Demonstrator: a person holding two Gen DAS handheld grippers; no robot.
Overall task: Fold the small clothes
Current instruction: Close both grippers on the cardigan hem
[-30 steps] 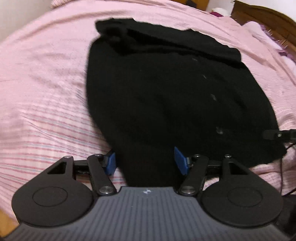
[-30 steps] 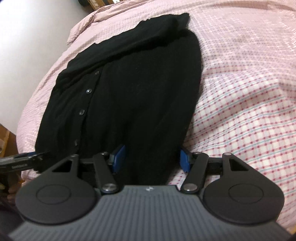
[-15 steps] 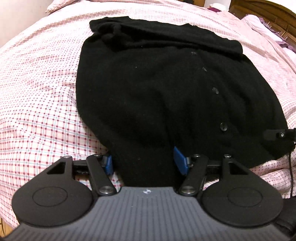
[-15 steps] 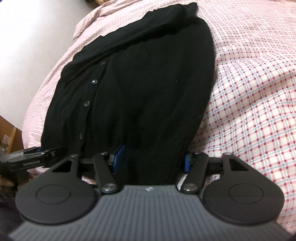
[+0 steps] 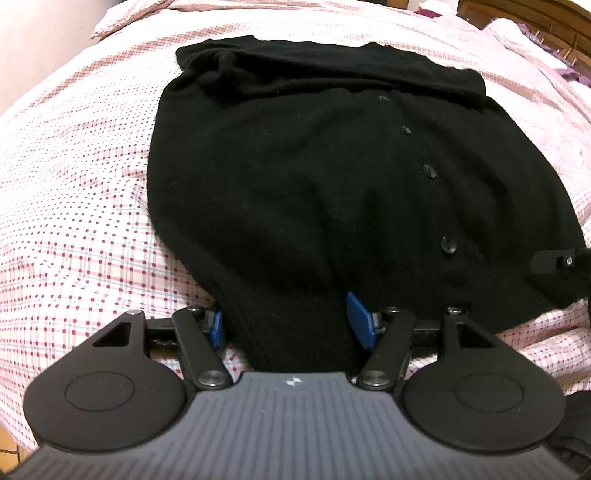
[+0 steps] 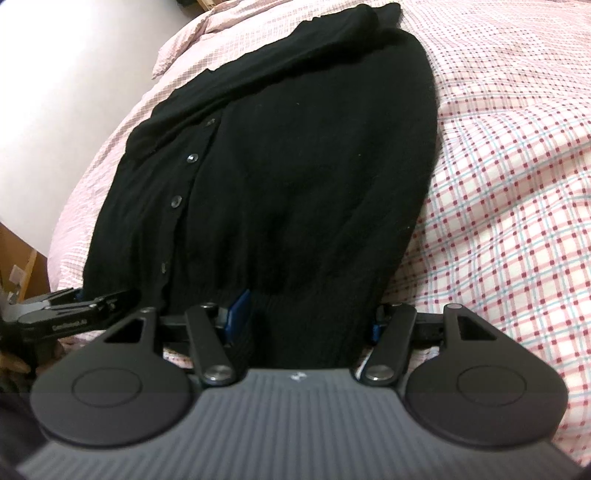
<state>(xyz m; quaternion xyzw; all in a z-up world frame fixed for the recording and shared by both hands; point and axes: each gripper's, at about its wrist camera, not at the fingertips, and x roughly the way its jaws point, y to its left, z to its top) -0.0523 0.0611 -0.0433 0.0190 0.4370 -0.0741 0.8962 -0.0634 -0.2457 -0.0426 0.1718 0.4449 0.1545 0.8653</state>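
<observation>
A black knitted cardigan (image 5: 295, 177) with a row of buttons lies flat on the pink checked bed; it also shows in the right wrist view (image 6: 288, 166). Its sleeves are folded across the far end. My left gripper (image 5: 288, 325) is open, its blue pads either side of the ribbed hem at the cardigan's near left corner. My right gripper (image 6: 306, 317) is open, its pads either side of the hem at the near right corner. The hem lies between each pair of jaws, not pinched. The right gripper's tip (image 5: 554, 260) shows at the left view's right edge.
The pink checked bedsheet (image 6: 509, 184) spreads around the cardigan. A wooden headboard (image 5: 535, 18) and purple cloth (image 5: 576, 74) lie at the far right. A white wall (image 6: 55, 92) is to the left of the bed. The left gripper (image 6: 66, 314) shows beside the hem.
Both grippers have moved in low over the hem, so the cardigan fills more of each view. The jaws have stayed open.
</observation>
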